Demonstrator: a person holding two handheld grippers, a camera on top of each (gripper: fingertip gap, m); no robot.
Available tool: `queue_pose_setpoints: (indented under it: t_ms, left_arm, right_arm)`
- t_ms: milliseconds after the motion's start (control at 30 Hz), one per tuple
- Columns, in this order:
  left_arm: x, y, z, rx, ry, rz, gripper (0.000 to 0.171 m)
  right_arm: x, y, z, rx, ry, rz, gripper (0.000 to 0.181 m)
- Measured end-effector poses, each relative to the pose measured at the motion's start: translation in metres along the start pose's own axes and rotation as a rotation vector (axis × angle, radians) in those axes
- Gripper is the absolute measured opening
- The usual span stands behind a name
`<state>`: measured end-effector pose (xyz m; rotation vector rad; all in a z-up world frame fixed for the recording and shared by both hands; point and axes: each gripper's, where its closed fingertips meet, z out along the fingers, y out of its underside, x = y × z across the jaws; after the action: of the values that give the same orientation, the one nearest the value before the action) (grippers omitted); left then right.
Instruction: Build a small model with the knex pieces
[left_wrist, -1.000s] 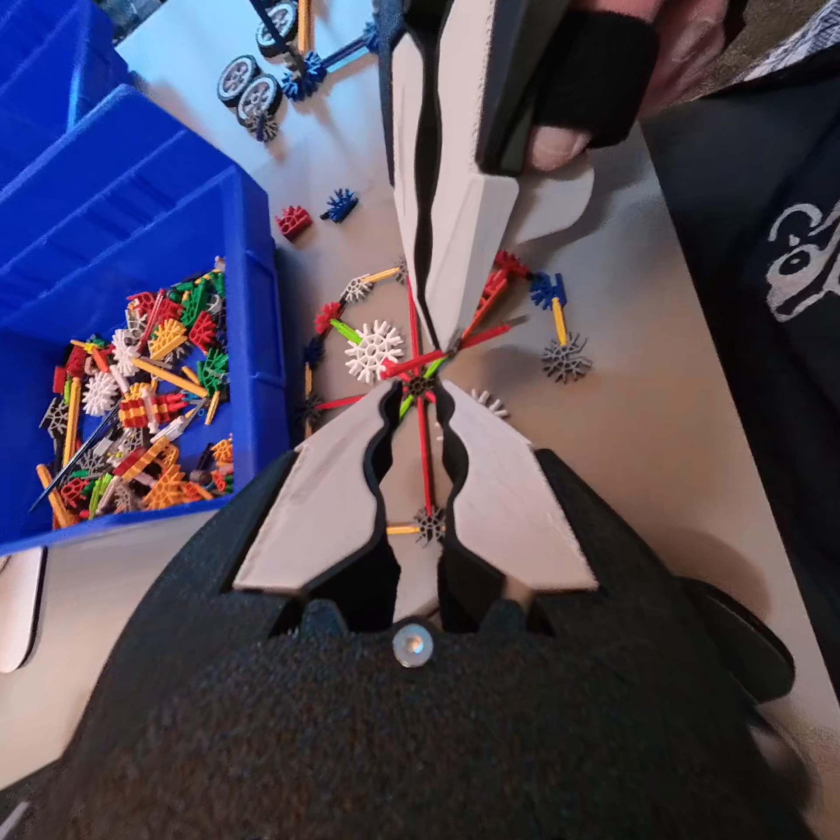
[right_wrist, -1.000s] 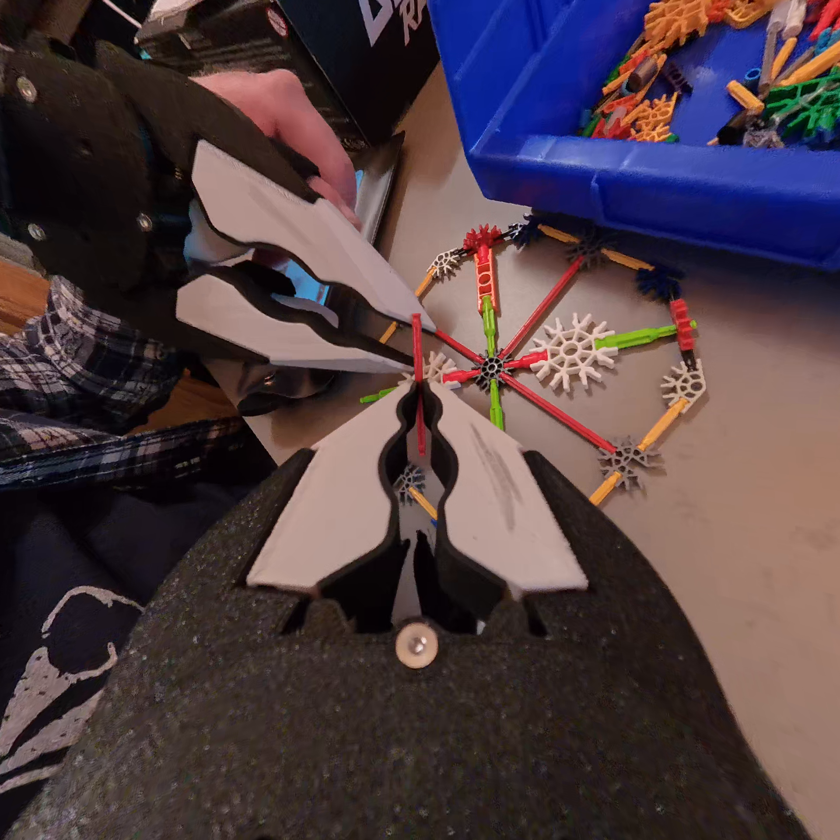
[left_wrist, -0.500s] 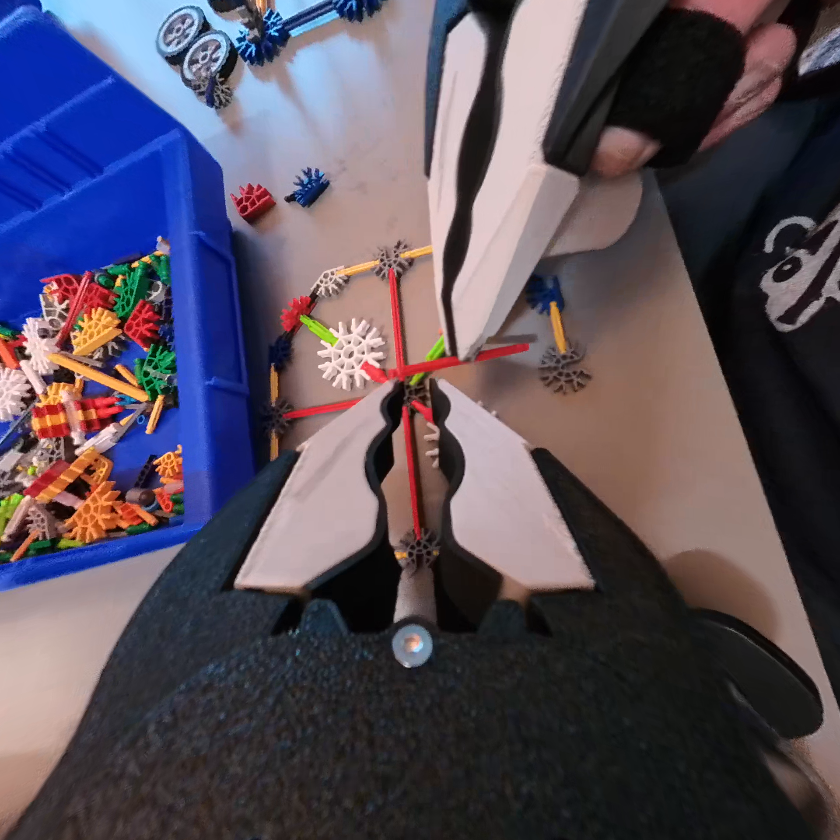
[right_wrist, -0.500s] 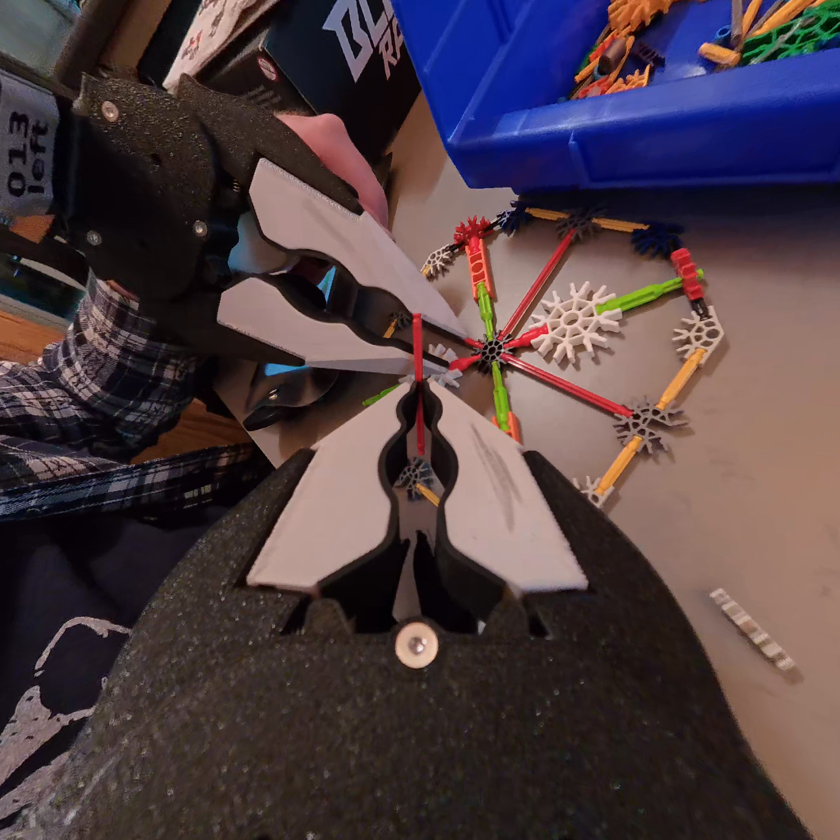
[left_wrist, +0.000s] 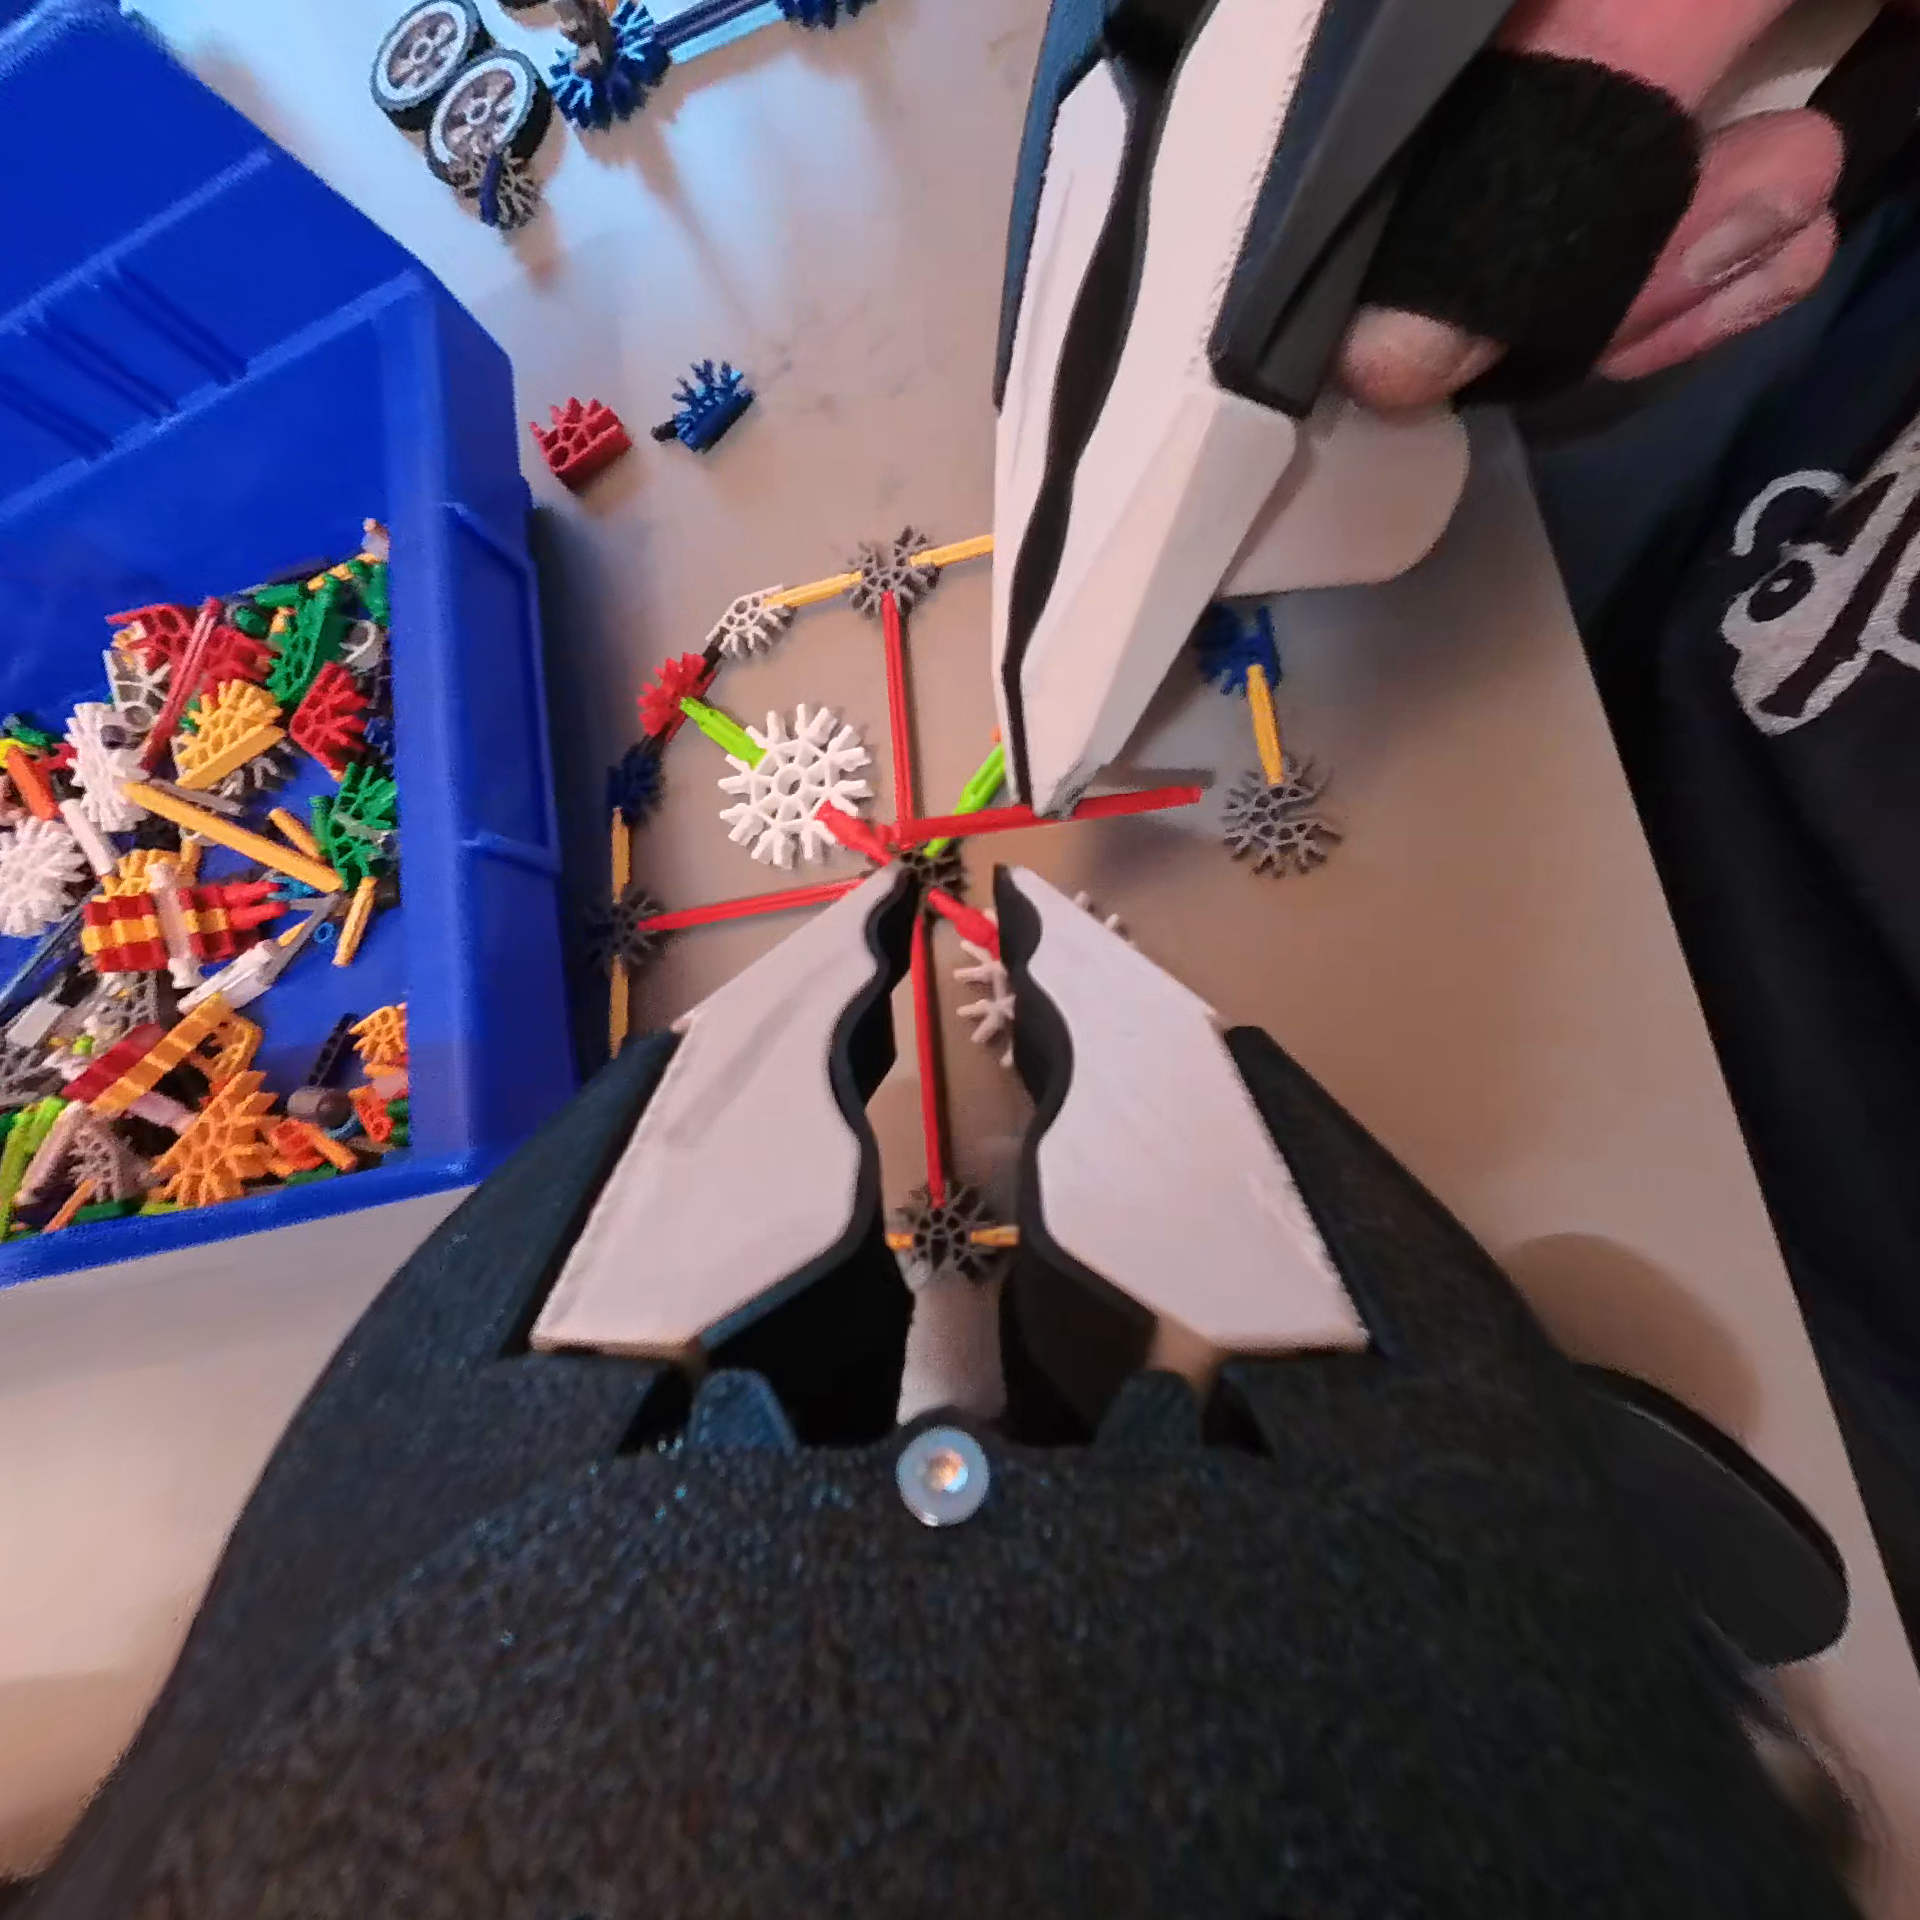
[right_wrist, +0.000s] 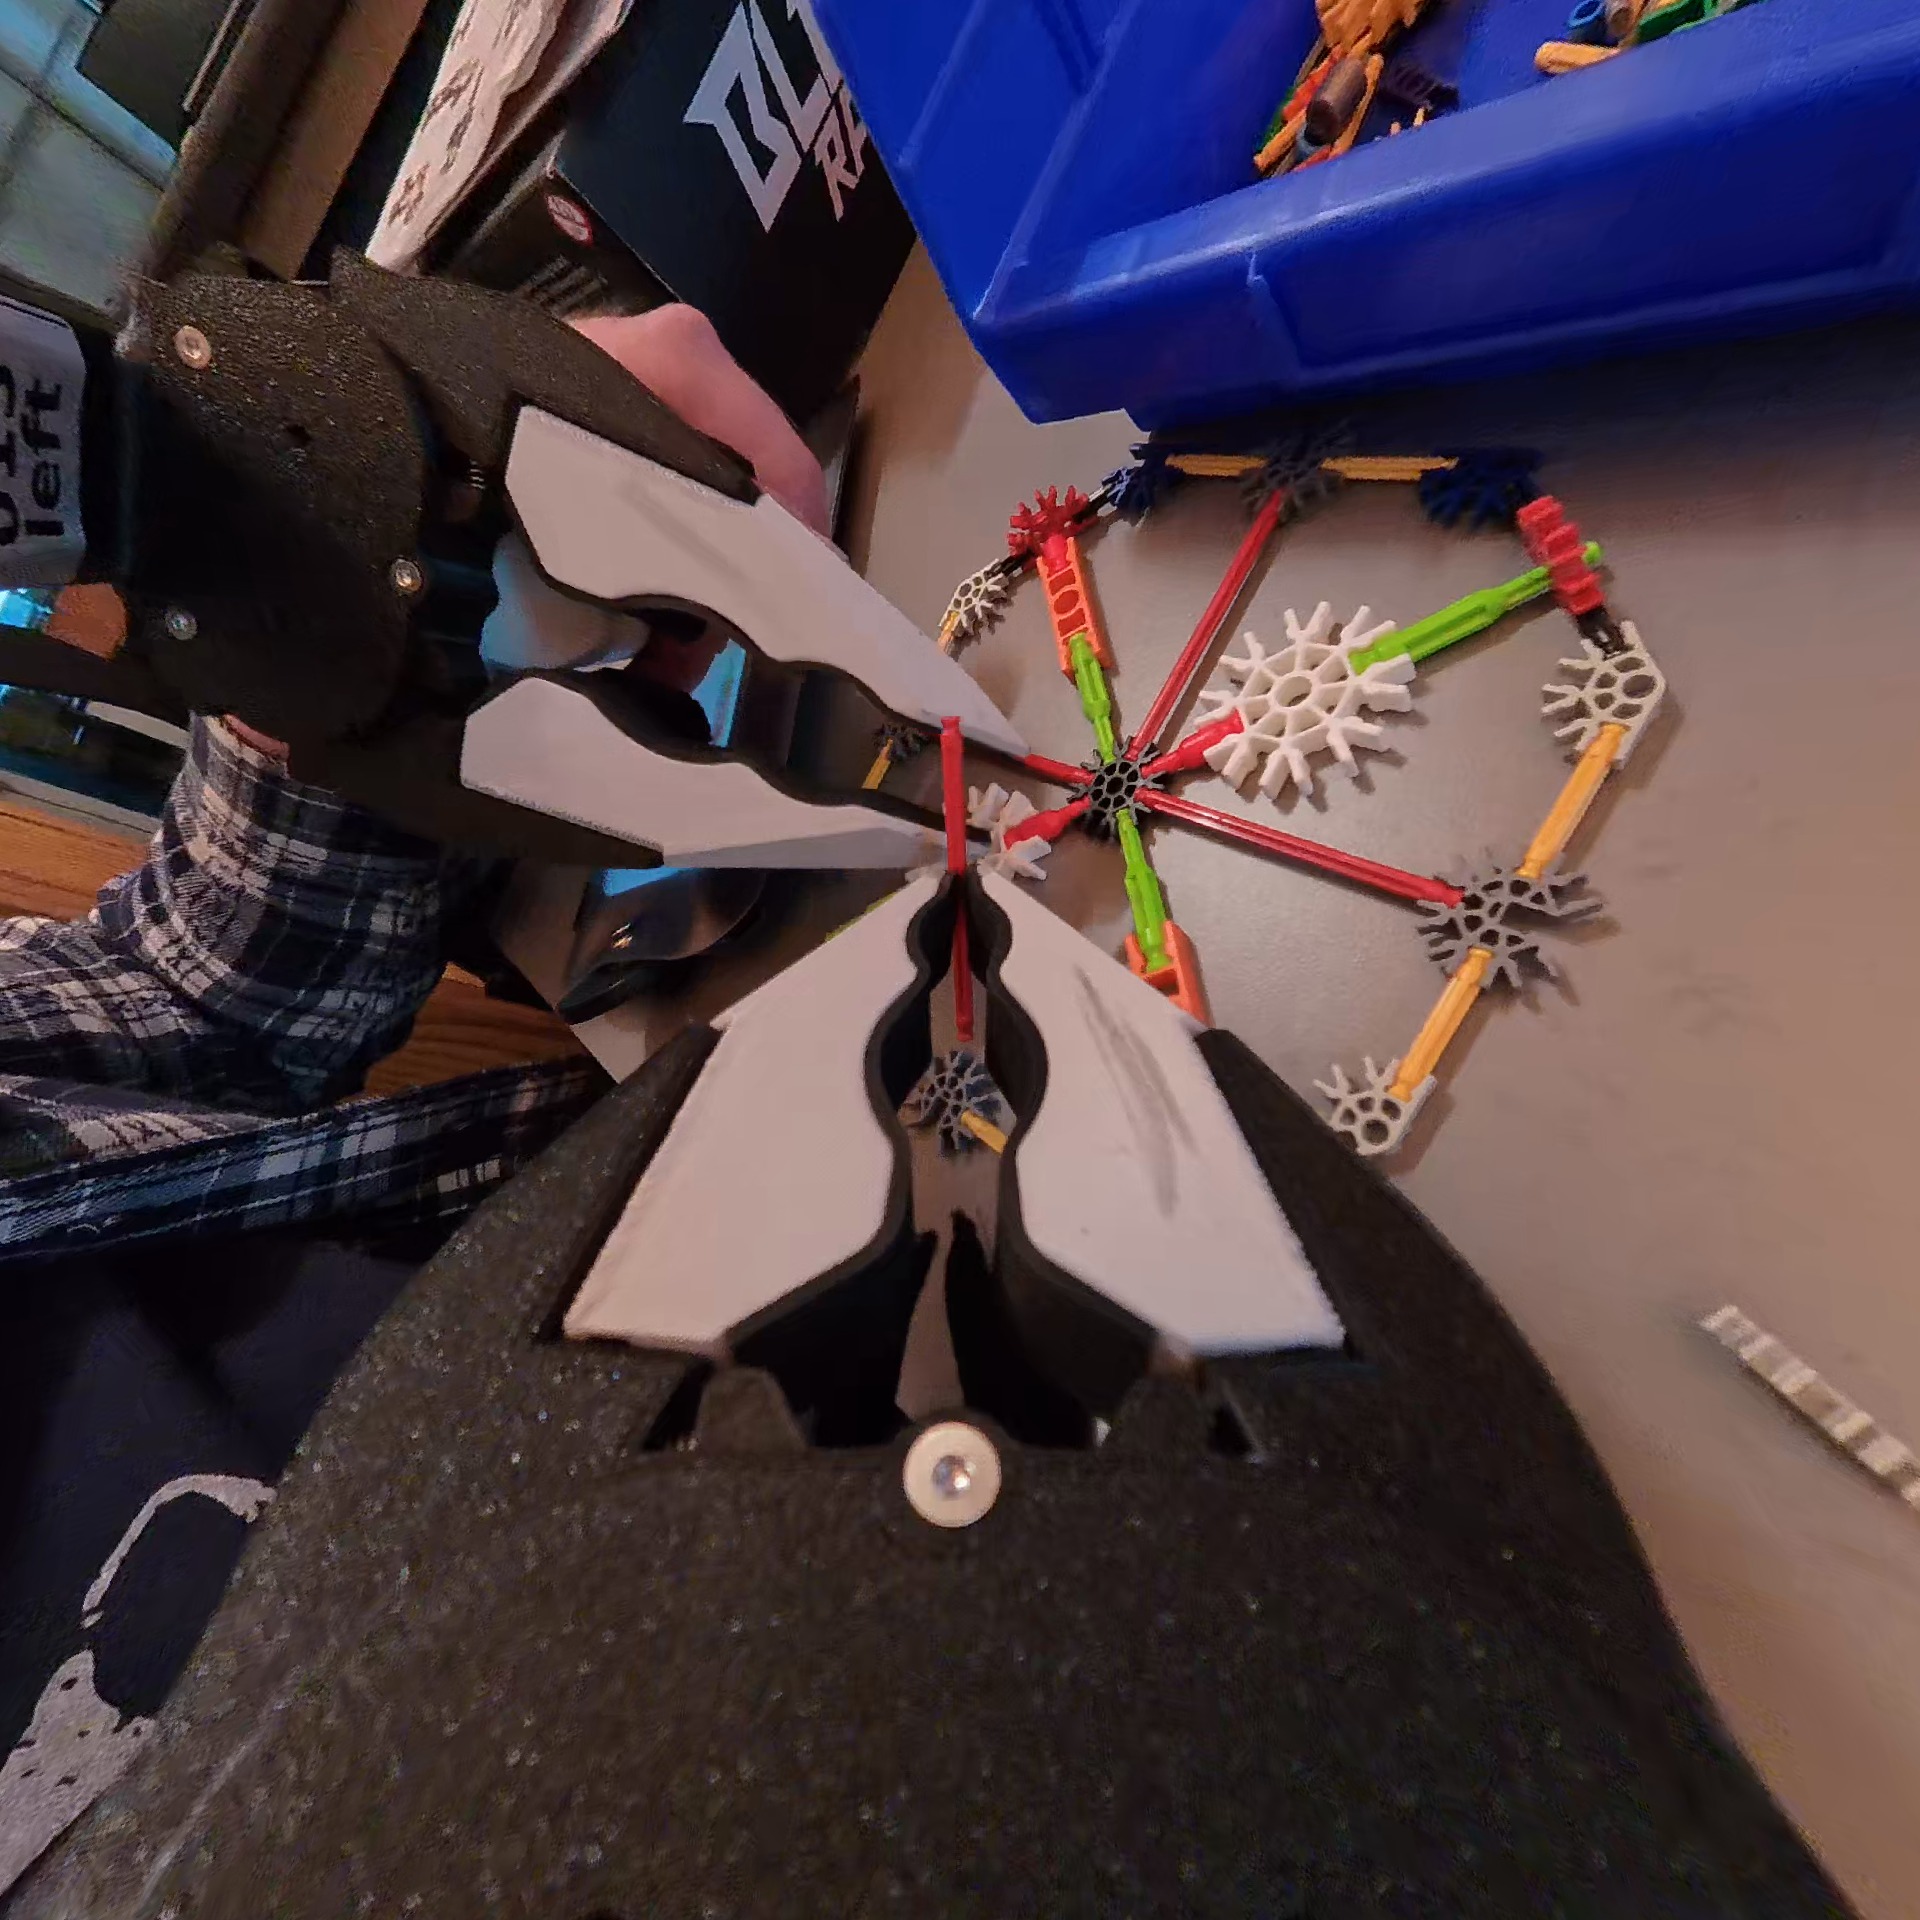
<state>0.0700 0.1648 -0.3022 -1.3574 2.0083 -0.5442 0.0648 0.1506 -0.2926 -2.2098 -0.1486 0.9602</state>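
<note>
Pinching a red rod (right_wrist: 957, 831), the right tool (right_wrist: 957, 881) nears the hub (right_wrist: 1119, 781).

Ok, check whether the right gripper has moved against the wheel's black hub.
Yes. In the left wrist view the right gripper has slid slightly away from the black hub, toward the grey connector by the table edge.

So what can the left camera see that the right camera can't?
Only the left wrist view shows the pair of grey toy wheels and the loose red and blue plastic connectors on the table. Only the right wrist view shows the black cardboard box and the small grey ridged strip. Both show the blue plastic bin of pieces, the flat rod-and-connector wheel, and the right gripper shut on a thin red plastic rod.
</note>
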Motion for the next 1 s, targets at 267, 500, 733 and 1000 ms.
queue_pose_setpoints:
  t_ms: [267, 500, 733, 1000]
  left_arm:
    - [0.003, 0.0, 0.004, -0.004, 0.009, 0.009, 0.014]
    - [0.005, 0.0, 0.008, -0.014, 0.02, 0.019, 0.014]
    - [0.003, 0.002, 0.008, -0.026, 0.005, 0.023, 0.014]
    - [0.003, 0.005, 0.006, -0.032, 0.002, 0.018, 0.014]
  right_arm:
    - [-0.003, 0.007, 0.002, -0.008, 0.003, 0.025, 0.0]
    - [-0.001, 0.01, 0.001, 0.003, 0.001, 0.048, 0.0]
    - [0.003, 0.013, 0.001, 0.001, 0.007, 0.051, 0.0]
    - [0.002, 0.013, 0.003, 0.014, -0.007, 0.072, 0.0]
